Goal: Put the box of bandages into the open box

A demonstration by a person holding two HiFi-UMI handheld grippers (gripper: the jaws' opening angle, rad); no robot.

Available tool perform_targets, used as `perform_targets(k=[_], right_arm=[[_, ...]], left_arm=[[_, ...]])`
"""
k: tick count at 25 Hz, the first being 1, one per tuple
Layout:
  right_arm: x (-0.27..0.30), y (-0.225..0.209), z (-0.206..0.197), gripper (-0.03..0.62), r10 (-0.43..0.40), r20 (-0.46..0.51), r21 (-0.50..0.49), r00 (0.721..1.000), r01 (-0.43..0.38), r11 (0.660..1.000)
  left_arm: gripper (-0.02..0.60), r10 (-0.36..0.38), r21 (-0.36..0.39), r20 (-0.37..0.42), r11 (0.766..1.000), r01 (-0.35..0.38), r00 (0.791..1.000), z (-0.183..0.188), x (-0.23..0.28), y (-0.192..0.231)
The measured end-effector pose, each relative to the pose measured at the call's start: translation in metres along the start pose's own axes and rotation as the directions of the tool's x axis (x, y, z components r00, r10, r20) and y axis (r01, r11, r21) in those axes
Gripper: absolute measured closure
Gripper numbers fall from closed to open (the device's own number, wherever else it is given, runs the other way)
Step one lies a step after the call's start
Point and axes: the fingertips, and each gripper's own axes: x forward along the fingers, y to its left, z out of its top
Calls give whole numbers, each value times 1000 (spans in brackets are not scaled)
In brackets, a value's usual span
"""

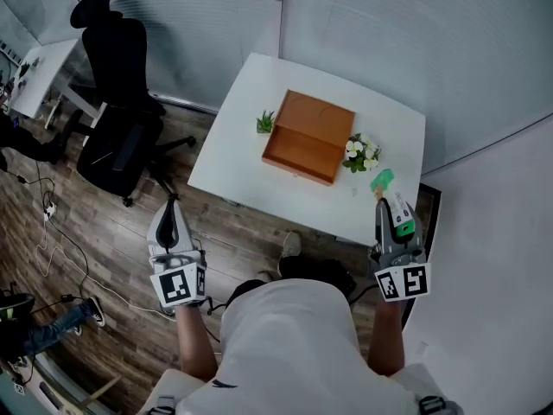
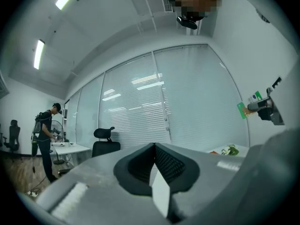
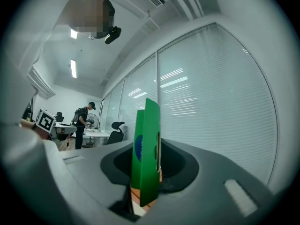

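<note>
The green box of bandages (image 3: 146,149) stands upright between the jaws of my right gripper (image 3: 146,184), which is shut on it. In the head view my right gripper (image 1: 390,201) holds the bandage box (image 1: 383,182) above the table's near right edge, short of the brown wooden box (image 1: 308,137). That wooden box sits in the middle of the white table (image 1: 242,158). My left gripper (image 1: 171,206) hangs shut and empty over the wooden floor, left of the table. In the left gripper view my left gripper (image 2: 157,172) points at the window blinds.
A small green plant (image 1: 265,122) stands at the wooden box's left, white flowers (image 1: 361,152) at its right. A black office chair (image 1: 117,111) is left of the table. A person (image 2: 44,135) stands by a far desk. Window blinds run behind the table.
</note>
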Motion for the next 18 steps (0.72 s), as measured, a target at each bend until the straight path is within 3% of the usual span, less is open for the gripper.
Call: perform_targets(k=[9, 18], right_arm=[[57, -50, -20, 503, 42, -10, 22, 999, -42, 999], [99, -51, -52, 503, 34, -63, 12, 997, -34, 999]], left_arm=[[577, 51, 16, -5, 999, -51, 999, -2, 57, -13], [577, 23, 21, -25, 1000, -23, 999, -15, 97, -10]])
